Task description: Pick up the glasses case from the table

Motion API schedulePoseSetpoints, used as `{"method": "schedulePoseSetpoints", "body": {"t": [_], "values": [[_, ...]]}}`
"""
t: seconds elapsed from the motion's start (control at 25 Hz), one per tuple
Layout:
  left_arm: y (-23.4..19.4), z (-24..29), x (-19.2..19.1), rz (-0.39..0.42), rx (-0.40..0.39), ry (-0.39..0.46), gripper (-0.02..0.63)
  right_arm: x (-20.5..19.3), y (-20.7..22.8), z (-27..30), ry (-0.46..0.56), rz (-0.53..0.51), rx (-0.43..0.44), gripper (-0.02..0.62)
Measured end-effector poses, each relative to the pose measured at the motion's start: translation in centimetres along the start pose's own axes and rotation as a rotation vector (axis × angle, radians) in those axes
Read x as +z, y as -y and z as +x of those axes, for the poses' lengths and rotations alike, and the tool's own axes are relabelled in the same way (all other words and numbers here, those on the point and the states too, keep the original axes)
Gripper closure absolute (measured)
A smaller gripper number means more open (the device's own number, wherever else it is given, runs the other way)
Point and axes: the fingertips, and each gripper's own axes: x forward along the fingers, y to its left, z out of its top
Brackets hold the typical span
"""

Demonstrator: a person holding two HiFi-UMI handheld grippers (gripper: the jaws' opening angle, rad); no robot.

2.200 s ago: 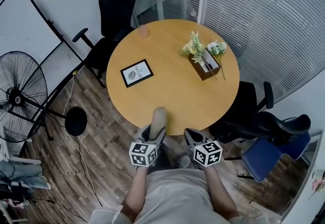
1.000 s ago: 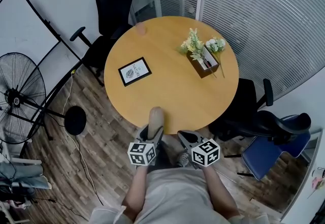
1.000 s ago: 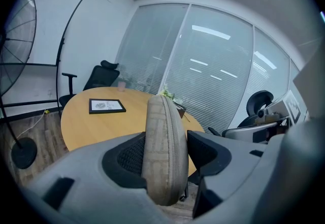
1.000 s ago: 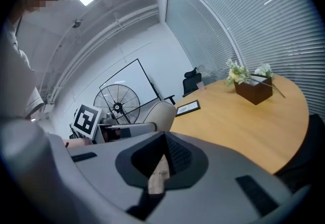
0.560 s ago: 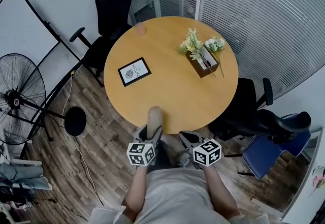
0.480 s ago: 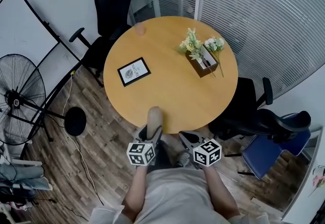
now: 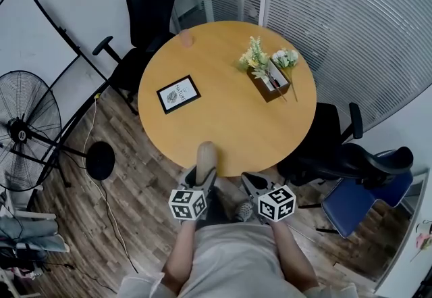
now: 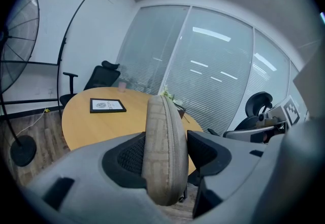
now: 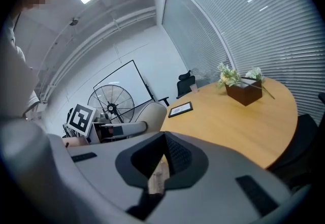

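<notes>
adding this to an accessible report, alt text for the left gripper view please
The left tool grips a beige glasses case upright between its jaws. Beyond stand a round wooden table bearing a framed picture, and a black office chair.

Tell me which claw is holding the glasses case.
The left claw: the beige glasses case stands on edge, clamped between its jaws. The right claw is shut with nothing in it.
</notes>
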Motion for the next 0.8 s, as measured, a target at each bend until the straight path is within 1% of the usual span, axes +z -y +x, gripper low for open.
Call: {"method": "schedulePoseSetpoints", "body": {"t": [0.8], "values": [[-0.06,-0.70,-0.85,-0.004,-0.001,-0.015,0.359,-0.61,-0.42,0.14,0.003,0.011,-0.002,0.598]]}}
